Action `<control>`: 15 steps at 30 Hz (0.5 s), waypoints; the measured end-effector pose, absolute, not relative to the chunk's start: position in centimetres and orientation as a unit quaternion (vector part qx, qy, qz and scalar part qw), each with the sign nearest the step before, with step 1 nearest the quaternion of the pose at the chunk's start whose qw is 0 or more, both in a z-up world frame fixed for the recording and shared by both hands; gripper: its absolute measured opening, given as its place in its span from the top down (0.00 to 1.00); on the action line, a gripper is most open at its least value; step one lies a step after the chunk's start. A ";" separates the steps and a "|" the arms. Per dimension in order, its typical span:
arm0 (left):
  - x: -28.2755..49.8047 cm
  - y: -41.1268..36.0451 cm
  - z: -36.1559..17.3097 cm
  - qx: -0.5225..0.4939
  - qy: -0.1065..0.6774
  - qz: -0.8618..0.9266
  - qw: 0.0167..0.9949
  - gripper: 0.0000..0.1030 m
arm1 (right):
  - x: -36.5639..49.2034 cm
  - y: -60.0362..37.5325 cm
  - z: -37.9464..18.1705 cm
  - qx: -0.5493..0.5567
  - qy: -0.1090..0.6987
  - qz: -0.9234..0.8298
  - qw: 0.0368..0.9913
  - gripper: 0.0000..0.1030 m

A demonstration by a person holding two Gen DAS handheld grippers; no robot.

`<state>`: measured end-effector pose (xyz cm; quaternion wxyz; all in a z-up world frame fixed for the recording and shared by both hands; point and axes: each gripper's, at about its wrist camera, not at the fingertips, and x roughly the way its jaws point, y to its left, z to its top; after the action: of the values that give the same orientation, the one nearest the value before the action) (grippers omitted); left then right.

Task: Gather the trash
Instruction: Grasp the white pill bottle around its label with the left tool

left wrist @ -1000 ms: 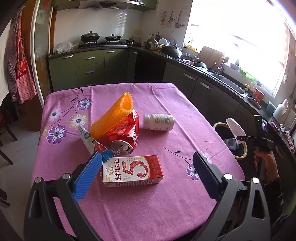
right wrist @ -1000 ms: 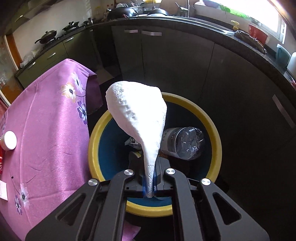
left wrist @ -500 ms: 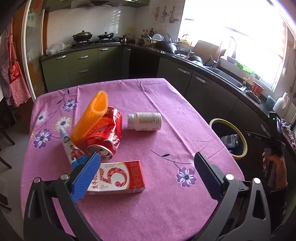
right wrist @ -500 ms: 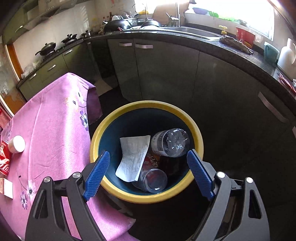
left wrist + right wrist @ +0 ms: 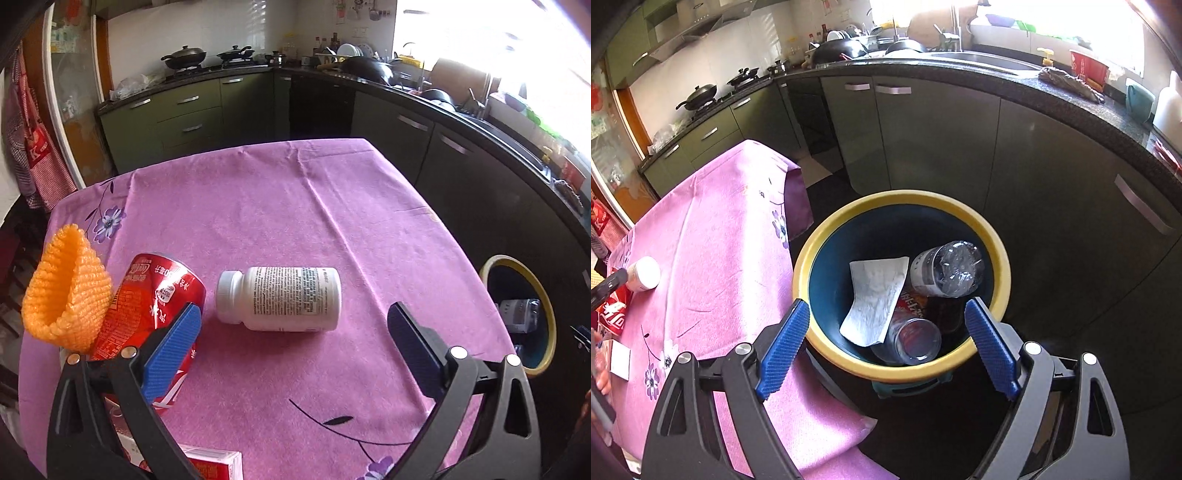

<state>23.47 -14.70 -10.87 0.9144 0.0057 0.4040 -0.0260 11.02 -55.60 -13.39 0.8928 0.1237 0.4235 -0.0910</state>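
Lying on its side mid-table between the gaping, empty left gripper (image 5: 295, 332) jaws, the white pill bottle (image 5: 280, 298) looks light, rigid and slick (likely to roll), best pinched across its labelled barrel

Clear lane to bottle, bin mouth unblocked.
I see bare cloth around the white pill bottle (image 5: 282, 303); red can (image 5: 155, 314) crowds my left finger (image 5: 173, 350); bin (image 5: 827, 254) rim unobstructed.
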 end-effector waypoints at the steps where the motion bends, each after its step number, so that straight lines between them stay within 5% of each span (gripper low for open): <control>1: 23.6 -14.7 -11.0 0.005 0.404 -0.022 0.915 0.07 | 11.2 -55.5 -13.5 0.125 0.425 -0.089 0.892 0.17; 15: 25.6 -14.9 -13.0 0.027 0.419 -0.005 0.907 0.07 | 13.6 -52.6 -14.5 0.113 0.450 -0.063 0.884 0.17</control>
<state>25.60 -14.89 -12.99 0.9074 0.0265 0.4195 -0.0046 13.56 -52.58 -14.52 0.8837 0.1133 0.4498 -0.0630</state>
